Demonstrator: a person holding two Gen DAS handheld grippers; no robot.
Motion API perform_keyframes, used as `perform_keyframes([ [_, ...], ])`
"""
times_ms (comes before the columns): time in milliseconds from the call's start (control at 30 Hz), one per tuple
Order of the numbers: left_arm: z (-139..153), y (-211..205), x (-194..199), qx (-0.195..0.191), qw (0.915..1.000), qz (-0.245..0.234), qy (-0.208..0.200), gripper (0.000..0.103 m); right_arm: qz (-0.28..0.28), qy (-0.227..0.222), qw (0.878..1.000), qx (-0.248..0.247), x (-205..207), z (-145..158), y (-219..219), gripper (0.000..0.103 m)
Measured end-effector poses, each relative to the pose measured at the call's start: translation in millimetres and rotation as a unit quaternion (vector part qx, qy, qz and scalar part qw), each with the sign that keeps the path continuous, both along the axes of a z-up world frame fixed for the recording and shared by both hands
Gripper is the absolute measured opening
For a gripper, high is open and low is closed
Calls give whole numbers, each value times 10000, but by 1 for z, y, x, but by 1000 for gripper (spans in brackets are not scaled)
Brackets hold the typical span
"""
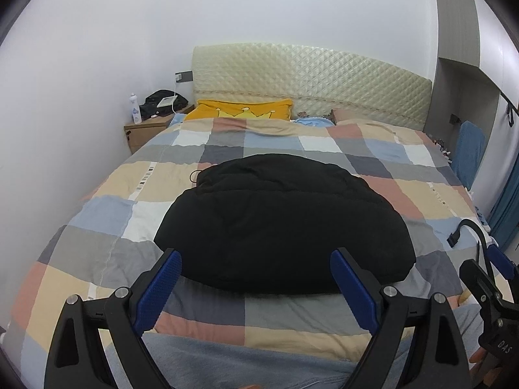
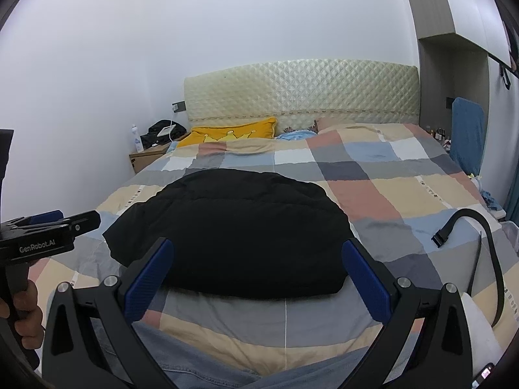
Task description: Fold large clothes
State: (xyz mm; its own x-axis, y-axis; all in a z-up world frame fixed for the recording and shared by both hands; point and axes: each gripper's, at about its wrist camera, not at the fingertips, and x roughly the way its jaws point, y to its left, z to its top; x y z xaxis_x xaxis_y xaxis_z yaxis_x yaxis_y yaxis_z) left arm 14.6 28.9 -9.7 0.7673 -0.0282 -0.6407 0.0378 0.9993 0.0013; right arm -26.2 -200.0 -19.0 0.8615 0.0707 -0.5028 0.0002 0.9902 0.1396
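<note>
A black padded jacket (image 1: 282, 227) lies folded into a compact bundle in the middle of the bed's checked quilt (image 1: 97, 214); it also shows in the right wrist view (image 2: 233, 230). My left gripper (image 1: 256, 261) is open and empty, held just short of the bundle's near edge. My right gripper (image 2: 258, 249) is open and empty, also just short of that near edge. The right gripper shows at the right edge of the left wrist view (image 1: 486, 278), and the left gripper shows at the left edge of the right wrist view (image 2: 48, 230).
A yellow pillow (image 1: 240, 110) and a cream quilted headboard (image 1: 311, 77) are at the far end. A wooden nightstand (image 1: 146, 129) with a bottle (image 1: 135, 110) stands far left. A black cable (image 2: 480, 236) lies on the quilt at right. A blue cloth (image 1: 468, 152) hangs beside the bed.
</note>
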Motion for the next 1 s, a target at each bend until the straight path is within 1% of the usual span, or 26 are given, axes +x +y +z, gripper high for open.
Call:
perform_keyframes([
  [333, -4, 0, 1, 18, 10000, 7, 82, 93, -7, 128, 9999, 48, 3, -6, 2, 103],
  [433, -7, 2, 5, 8, 9999, 28, 159, 93, 1, 235, 9997, 75, 7, -9, 2, 103],
  [533, -7, 3, 4, 19, 9999, 51, 149, 93, 16, 218, 9997, 124, 6, -10, 1, 103],
  [700, -12, 5, 5, -22, 9996, 103, 249, 93, -3, 294, 9995, 143, 7, -15, -1, 103],
  [800, -12, 5, 2, -16, 9997, 68, 213, 93, -19, 286, 9996, -79, 6, -15, 1, 103],
  [1000, -11, -1, -3, 15, 9999, 4, 167, 93, -31, 312, 9995, 41, 3, -18, -3, 103],
])
